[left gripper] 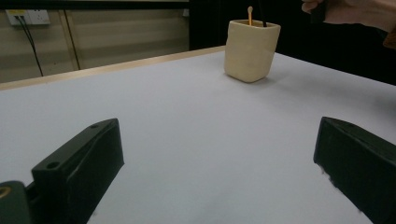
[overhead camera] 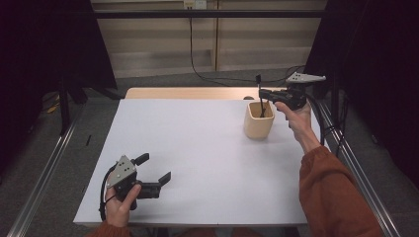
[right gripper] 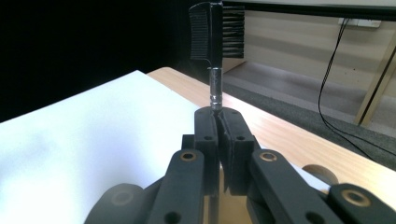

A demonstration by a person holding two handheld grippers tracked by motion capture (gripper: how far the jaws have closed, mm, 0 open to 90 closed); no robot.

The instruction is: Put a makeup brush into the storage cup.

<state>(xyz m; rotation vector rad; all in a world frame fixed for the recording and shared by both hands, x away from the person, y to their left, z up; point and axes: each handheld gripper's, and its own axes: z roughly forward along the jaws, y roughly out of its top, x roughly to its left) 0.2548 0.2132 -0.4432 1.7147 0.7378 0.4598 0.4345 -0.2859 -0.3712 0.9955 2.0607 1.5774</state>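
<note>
The right gripper (overhead camera: 264, 94), upper right of the high view, is clamping a black brow brush (right gripper: 215, 51) w/ jaws pressed together on its handle, comb head sticking up at the top of the right gripper view. The brush's lower end is sitting inside the beige cup (overhead camera: 259, 120), right of centre on the white table (overhead camera: 197, 148). The left gripper (overhead camera: 154, 169), lower left, is resting w/ jaws wide, nothing btwn them.

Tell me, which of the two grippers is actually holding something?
The right gripper, at the far side by the beige cup: shut on a black comb-brush. The left gripper near the table's front edge stands open with nothing between its jaws.
</note>
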